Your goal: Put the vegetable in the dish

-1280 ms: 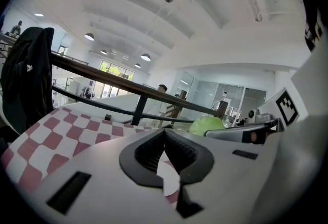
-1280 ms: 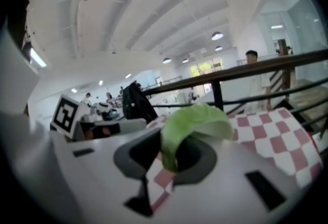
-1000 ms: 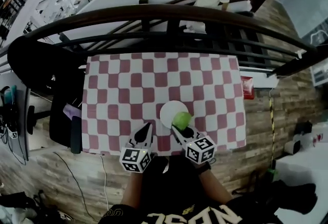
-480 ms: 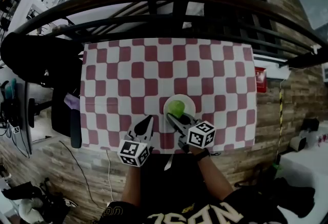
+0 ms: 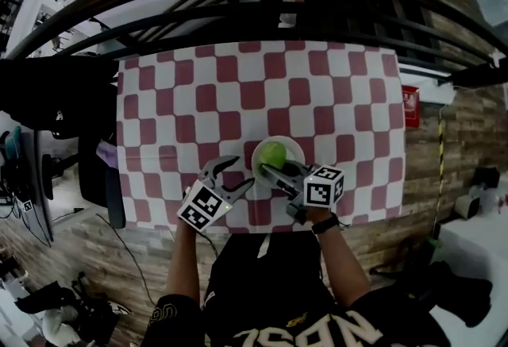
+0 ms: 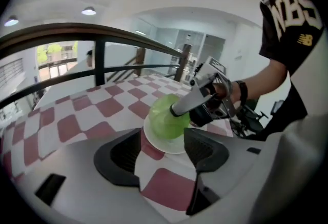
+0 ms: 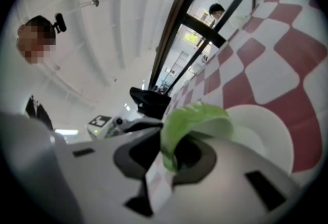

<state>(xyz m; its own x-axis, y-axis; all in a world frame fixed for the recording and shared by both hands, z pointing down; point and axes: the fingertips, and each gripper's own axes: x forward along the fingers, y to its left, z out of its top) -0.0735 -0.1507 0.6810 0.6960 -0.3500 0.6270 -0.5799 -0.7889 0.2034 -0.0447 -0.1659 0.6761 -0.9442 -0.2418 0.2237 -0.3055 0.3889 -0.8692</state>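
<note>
The person at the near edge of the checked table [image 5: 262, 91] wears a black short-sleeved T-shirt [image 5: 270, 290] with large pale block letters [image 5: 309, 331] across the chest and a small yellow logo [image 6: 306, 39] on the sleeve. A dark wristband [image 5: 325, 224] circles the wrist nearer the table's right side. The left gripper [image 5: 240, 171] and right gripper [image 5: 268, 172] are pale grey with black jaw pads. Each carries 1 white cube [image 5: 324, 186] printed with black square markers. The left gripper's jaws are opening, with nothing between them.
</note>
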